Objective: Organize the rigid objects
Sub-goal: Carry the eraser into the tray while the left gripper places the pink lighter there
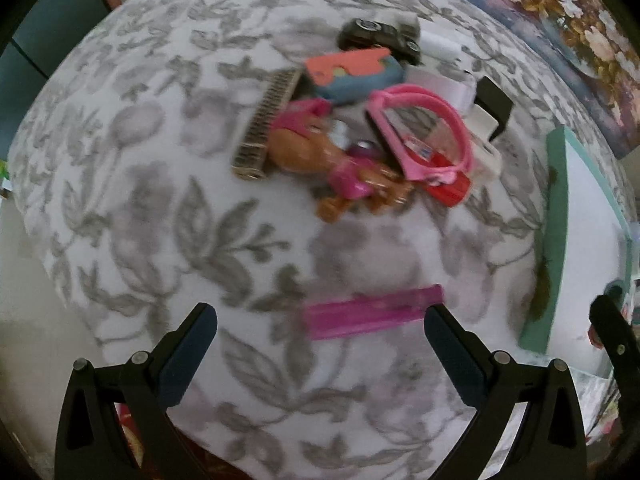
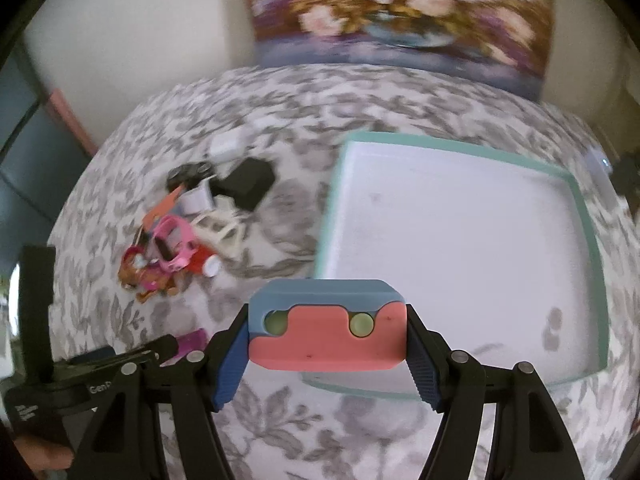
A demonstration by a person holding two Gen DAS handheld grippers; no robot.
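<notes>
A blue-and-pink block (image 2: 326, 326) was clamped between the right gripper's (image 2: 327, 354) fingers, lifted near the teal tray's (image 2: 584, 216) front rim. Carrying appeared underway; lowering inside and releasing would be needed next. The left gripper (image 1: 320, 356) was spread, empty, above a magenta strip (image 1: 372, 312) on the floral-covered surface (image 1: 160, 208).

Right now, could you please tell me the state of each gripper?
Left gripper: open, holding nothing.
Right gripper: shut on the blue and coral block.
</notes>
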